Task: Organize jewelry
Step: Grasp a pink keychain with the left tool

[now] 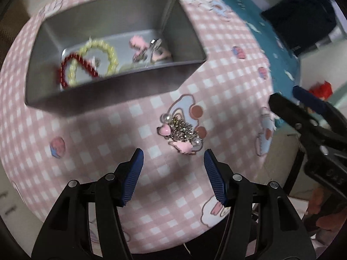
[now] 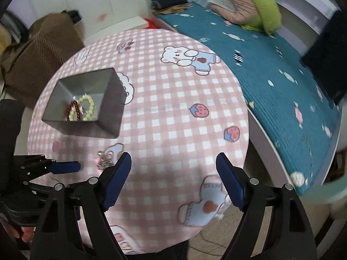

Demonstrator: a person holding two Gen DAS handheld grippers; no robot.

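A: Why is the left gripper [image 1: 173, 162] held so steeply over the worktop [image 1: 104, 130]?

B: It is pointed down at the small heap of jewelry [image 1: 181, 135], which lies on the checked cloth just ahead of the blue fingertips [image 1: 136, 160]. The jaws are held spread, with nothing between them, so the heap can be straddled before anything is pinched.

A: And the heap itself, how is it described?

B: A tangle of fine silver chain is seen, with pink enamel charms, one heart-shaped, and a couple of pearl-like beads at its edges. It is bunched tightly, so it is judged likely to slip or trail a loose end if only the rim is caught.

A: Where are the pieces meant to be put?

B: Most probably in the grey box [image 1: 71, 104], which is set near the heap, further along the worktop. A red beaded bracelet [image 1: 65, 73], a pale yellow beaded bracelet [image 1: 108, 54] and some pink and silver pieces [image 1: 149, 49] are already held in it, so the sorting is judged well advanced.

A: Is the right gripper [image 2: 173, 162] used here?

B: It is kept to the side of the heap, over bare cloth. Its jaws are spread wide and nothing is gripped.
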